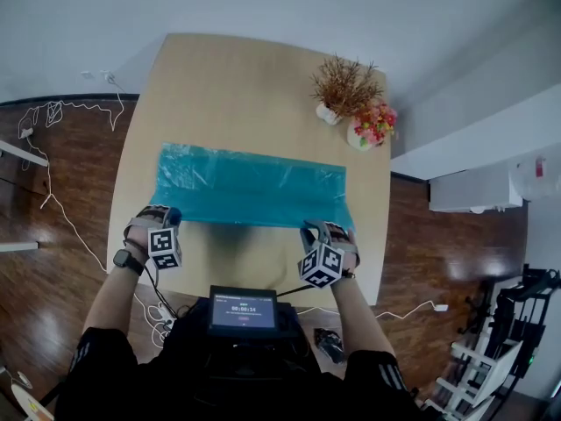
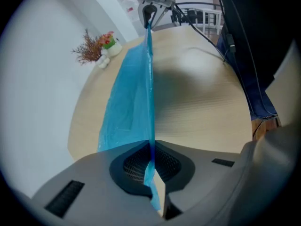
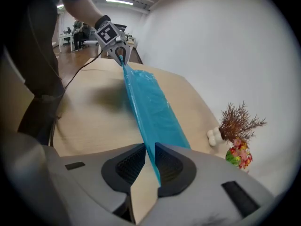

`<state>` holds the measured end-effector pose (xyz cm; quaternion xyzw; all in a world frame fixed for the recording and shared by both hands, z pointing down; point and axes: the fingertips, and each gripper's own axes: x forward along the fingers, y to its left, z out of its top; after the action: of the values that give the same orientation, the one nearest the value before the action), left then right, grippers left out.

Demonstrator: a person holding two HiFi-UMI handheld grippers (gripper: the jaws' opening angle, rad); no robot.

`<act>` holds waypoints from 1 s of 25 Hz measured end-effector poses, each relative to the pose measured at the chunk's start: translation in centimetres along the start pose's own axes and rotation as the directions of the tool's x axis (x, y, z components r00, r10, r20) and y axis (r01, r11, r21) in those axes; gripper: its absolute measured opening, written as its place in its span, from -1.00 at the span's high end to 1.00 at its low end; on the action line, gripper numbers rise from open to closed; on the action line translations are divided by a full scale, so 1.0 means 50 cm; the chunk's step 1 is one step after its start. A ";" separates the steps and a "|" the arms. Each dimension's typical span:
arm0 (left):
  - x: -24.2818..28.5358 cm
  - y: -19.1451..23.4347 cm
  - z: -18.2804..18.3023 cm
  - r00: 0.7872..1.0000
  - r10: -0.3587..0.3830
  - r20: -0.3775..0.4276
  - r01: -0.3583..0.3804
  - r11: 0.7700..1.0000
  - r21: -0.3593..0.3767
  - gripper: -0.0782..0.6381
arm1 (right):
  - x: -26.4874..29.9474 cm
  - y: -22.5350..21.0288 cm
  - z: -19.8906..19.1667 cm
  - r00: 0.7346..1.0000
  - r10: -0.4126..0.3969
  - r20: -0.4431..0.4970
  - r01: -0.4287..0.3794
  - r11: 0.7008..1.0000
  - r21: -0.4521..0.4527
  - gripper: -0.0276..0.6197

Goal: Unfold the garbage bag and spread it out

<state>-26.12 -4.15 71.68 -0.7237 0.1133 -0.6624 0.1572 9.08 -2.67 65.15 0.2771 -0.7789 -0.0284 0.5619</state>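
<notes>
Progress: garbage bag (image 1: 250,187) is already out lengthwise, a long teal strip across the table (image 1: 219,86) running 9 to 3 o'clock. It still looks like a narrow band with layered, creased film, so prob. more folds remain across the width. Est. roughly midway. Left to do: open the band toward 12 or 6 o'clock, then flatten. The far edge lies on the wood. The near edge is raised and stretched in a straight line btw the two grippers, as both gripper views show.

L gripper (image 1: 171,217): at the strip's near corner, approx 7 o'clock of the bag. Jaws clamped on the film edge, which runs out btw the pads. Forearm comes in from 6 o'clock, wrist roughly level, watch on it.

R gripper (image 1: 308,231): at the other near corner, approx 5 o'clock. Jaws stand a little apart with a wedge of table showing btw them. Film passes through along one pad and doesn't look pinched, so released or nearly so.

Dried plant (image 1: 351,86) and flowers (image 1: 375,123) sit at 1 o'clock, well clear of the bag.
</notes>
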 end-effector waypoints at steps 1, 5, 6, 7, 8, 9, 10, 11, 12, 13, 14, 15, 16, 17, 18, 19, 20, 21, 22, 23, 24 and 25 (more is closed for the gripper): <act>0.003 -0.017 0.002 1.000 -0.024 0.003 0.024 1.000 -0.011 0.77 | -0.001 0.019 -0.014 1.000 0.020 -0.014 -0.019 1.000 0.024 0.64; 0.022 -0.086 0.006 0.990 -0.141 0.001 0.141 0.989 -0.043 0.61 | 0.011 0.102 -0.072 0.990 0.121 -0.075 -0.113 0.989 0.100 0.58; 0.028 -0.102 0.006 0.986 -0.169 -0.001 0.169 0.985 -0.045 0.56 | 0.016 0.123 -0.086 0.985 0.146 -0.091 -0.136 0.984 0.112 0.54; 0.033 -0.117 0.005 0.980 -0.197 -0.002 0.197 0.979 -0.048 0.52 | 0.022 0.141 -0.099 0.980 0.169 -0.104 -0.156 0.980 0.125 0.50; 0.038 -0.132 0.004 0.974 -0.224 -0.005 0.224 0.973 -0.051 0.47 | 0.028 0.157 -0.112 0.975 0.191 -0.115 -0.174 0.975 0.141 0.45; 0.042 -0.145 0.003 0.968 -0.250 -0.009 0.250 0.967 -0.053 0.41 | 0.034 0.171 -0.124 0.970 0.211 -0.121 -0.191 0.969 0.159 0.45; 0.046 -0.156 0.003 0.962 -0.274 -0.013 0.273 0.960 -0.056 0.38 | 0.040 0.182 -0.134 0.965 0.231 -0.124 -0.208 0.962 0.176 0.45; 0.051 -0.166 0.003 0.955 -0.295 -0.017 0.294 0.954 -0.060 0.37 | 0.046 0.192 -0.143 0.960 0.251 -0.126 -0.225 0.956 0.191 0.45; 0.055 -0.174 0.003 0.949 -0.313 -0.017 0.312 0.948 -0.067 0.35 | 0.052 0.201 -0.152 0.954 0.270 -0.129 -0.241 0.949 0.204 0.45; 0.060 -0.181 0.004 0.944 -0.329 -0.016 0.327 0.942 -0.076 0.34 | 0.057 0.210 -0.161 0.948 0.289 -0.135 -0.257 0.942 0.215 0.45; 0.064 -0.186 0.004 0.939 -0.343 -0.013 0.340 0.936 -0.088 0.34 | 0.063 0.219 -0.171 0.940 0.309 -0.144 -0.273 0.935 0.226 0.45; 0.068 -0.191 0.005 0.934 -0.357 -0.008 0.354 0.930 -0.100 0.32 | 0.069 0.227 -0.180 0.931 0.330 -0.153 -0.289 0.927 0.238 0.38; 0.070 -0.193 0.006 0.929 -0.370 -0.004 0.368 0.923 -0.112 0.31 | 0.072 0.234 -0.186 0.922 0.352 -0.160 -0.307 0.918 0.251 0.33; 0.071 -0.194 0.006 0.924 -0.382 -0.001 0.379 0.917 -0.122 0.31 | 0.075 0.241 -0.191 0.913 0.375 -0.163 -0.326 0.908 0.265 0.33; 0.071 -0.193 0.006 0.921 -0.391 0.000 0.387 0.913 -0.130 0.31 | 0.077 0.248 -0.195 0.904 0.397 -0.162 -0.344 0.897 0.277 0.33; 0.072 -0.192 0.007 0.918 -0.398 0.002 0.394 0.909 -0.137 0.30 | 0.079 0.255 -0.199 0.895 0.416 -0.162 -0.361 0.888 0.286 0.33; 0.071 -0.191 0.007 0.915 -0.403 0.003 0.400 0.906 -0.142 0.30 | 0.080 0.261 -0.202 0.888 0.431 -0.162 -0.374 0.880 0.292 0.33; 0.070 -0.190 0.006 0.913 -0.407 0.004 0.403 0.903 -0.146 0.30 | 0.080 0.264 -0.202 0.884 0.439 -0.162 -0.382 0.876 0.294 0.33; 0.066 -0.189 0.006 0.913 -0.407 0.005 0.403 0.903 -0.149 0.28 | 0.080 0.264 -0.199 0.884 0.440 -0.159 -0.383 0.876 0.292 0.33; 0.060 -0.186 0.005 0.915 -0.403 0.009 0.399 0.904 -0.153 0.26 | 0.078 0.259 -0.192 0.888 0.433 -0.153 -0.380 0.879 0.288 0.33; 0.051 -0.179 0.007 0.919 -0.394 0.018 0.392 0.906 -0.161 0.26 | 0.075 0.253 -0.185 0.895 0.423 -0.144 -0.372 0.883 0.285 0.33; 0.037 -0.170 0.010 0.922 -0.386 0.036 0.386 0.905 -0.179 0.26 | 0.073 0.247 -0.180 0.901 0.413 -0.131 -0.364 0.886 0.288 0.33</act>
<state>-25.82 3.06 76.53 -0.7431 0.0282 -0.6672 -0.0441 11.36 8.49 75.97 0.1868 -0.7587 0.2124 0.5868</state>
